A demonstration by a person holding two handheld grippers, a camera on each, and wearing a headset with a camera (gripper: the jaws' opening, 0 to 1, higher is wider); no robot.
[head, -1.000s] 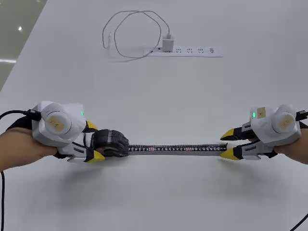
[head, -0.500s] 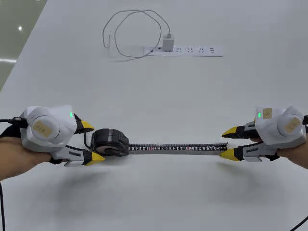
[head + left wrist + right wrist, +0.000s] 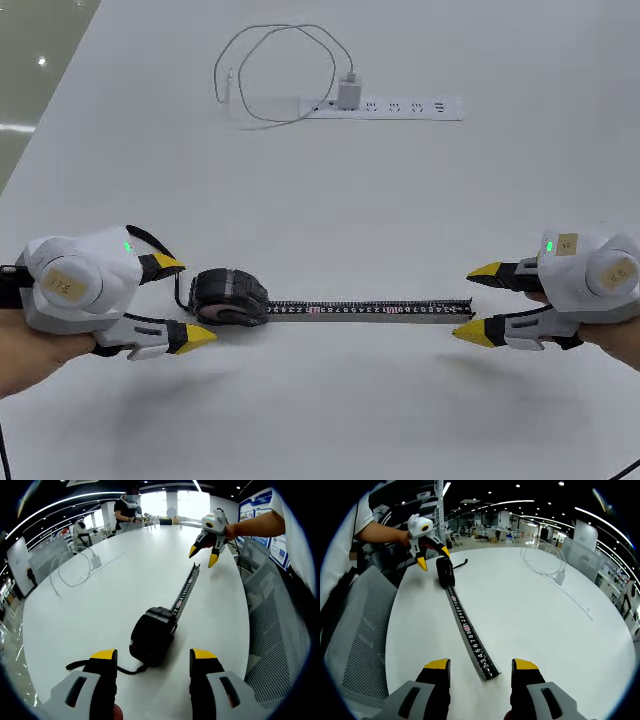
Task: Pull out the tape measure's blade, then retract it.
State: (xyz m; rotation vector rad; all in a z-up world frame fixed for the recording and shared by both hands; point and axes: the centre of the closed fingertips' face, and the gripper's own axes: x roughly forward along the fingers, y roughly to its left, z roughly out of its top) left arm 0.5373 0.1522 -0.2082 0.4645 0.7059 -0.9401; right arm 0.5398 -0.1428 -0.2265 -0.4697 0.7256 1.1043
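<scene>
Starting at the left gripper (image 3: 192, 299): spread wide, empty, tips right at the tape measure case (image 3: 230, 297). Same at the right gripper (image 3: 473, 301), wide around the blade (image 3: 370, 309) tip, not pinching it. Lying flat on the white table (image 3: 350, 180), pulled out long. Probably chunky, rigid case; thin, springy, slick blade. Best to clamp the case sides and pinch the hook end.

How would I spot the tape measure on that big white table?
Look at the near part of the white table. The tape measure is the round black case by the left gripper, the only thing with a long numbered blade stretched toward the right gripper.
</scene>
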